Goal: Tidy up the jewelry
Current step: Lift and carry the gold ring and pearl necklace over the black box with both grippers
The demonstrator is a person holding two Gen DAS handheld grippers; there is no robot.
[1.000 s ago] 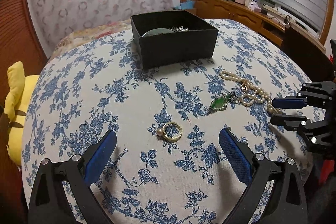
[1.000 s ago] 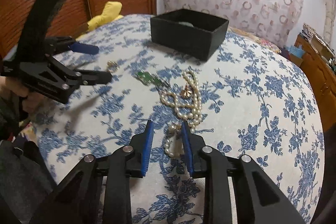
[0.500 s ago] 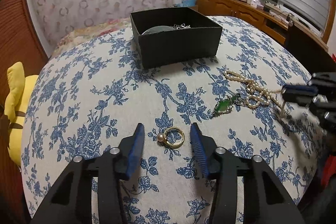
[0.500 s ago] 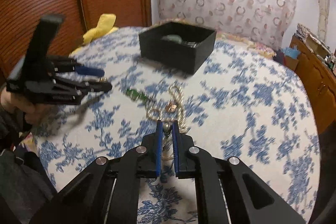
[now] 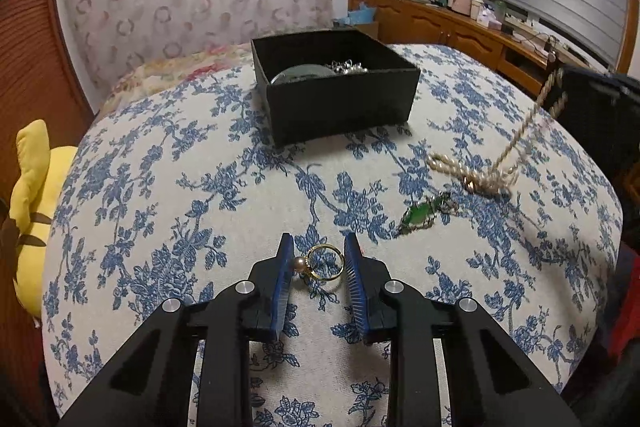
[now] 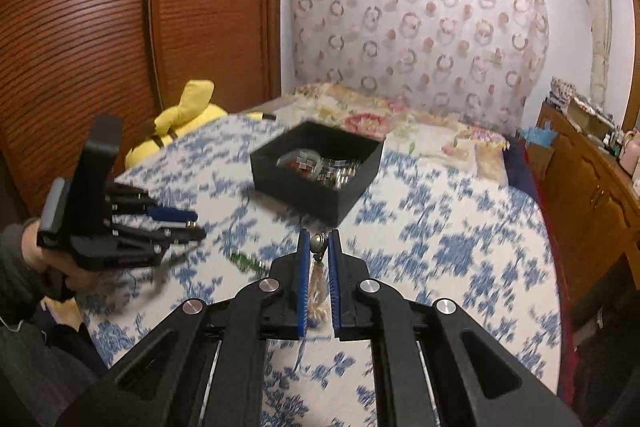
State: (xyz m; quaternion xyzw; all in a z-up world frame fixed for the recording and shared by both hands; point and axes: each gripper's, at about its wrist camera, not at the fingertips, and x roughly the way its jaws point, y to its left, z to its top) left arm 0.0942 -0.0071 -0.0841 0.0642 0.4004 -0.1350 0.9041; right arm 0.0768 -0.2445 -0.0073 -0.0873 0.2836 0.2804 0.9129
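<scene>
Blue-flowered bedding (image 5: 168, 211) covers the bed in a small bedroom, with a ring-patterned curtain (image 6: 416, 27) behind it, slatted wooden doors (image 6: 80, 39) to one side and a cluttered wooden sideboard (image 5: 460, 23) under a shuttered window. Near the far end of the bed stands an open black box (image 5: 340, 107), already holding a pale round piece and a tangle of silvery chain.

At the near edge, the left tongs (image 5: 318, 259) point down at a gold ring (image 5: 326, 261) set with a small pearl. Their blue pads flank the ring on both sides and the jaws are closing on it; the ring lies flat on the cloth and the pearl sits just beside the left pad, though firm contact cannot be made out. In the right wrist view a person's hand (image 6: 36, 255) in a dark sleeve holds these tongs.

The right tongs (image 6: 318, 247) are clenched on a pearl necklace (image 5: 500, 163), its clasp showing between the tips. In the left wrist view the strand runs taut upward to the right while its lower loops rest blurred on the bedding. A green pendant (image 5: 420, 215) lies just beside those loops, between necklace and ring. A yellow plush toy (image 6: 180, 123) sits at the bed's edge by the doors
</scene>
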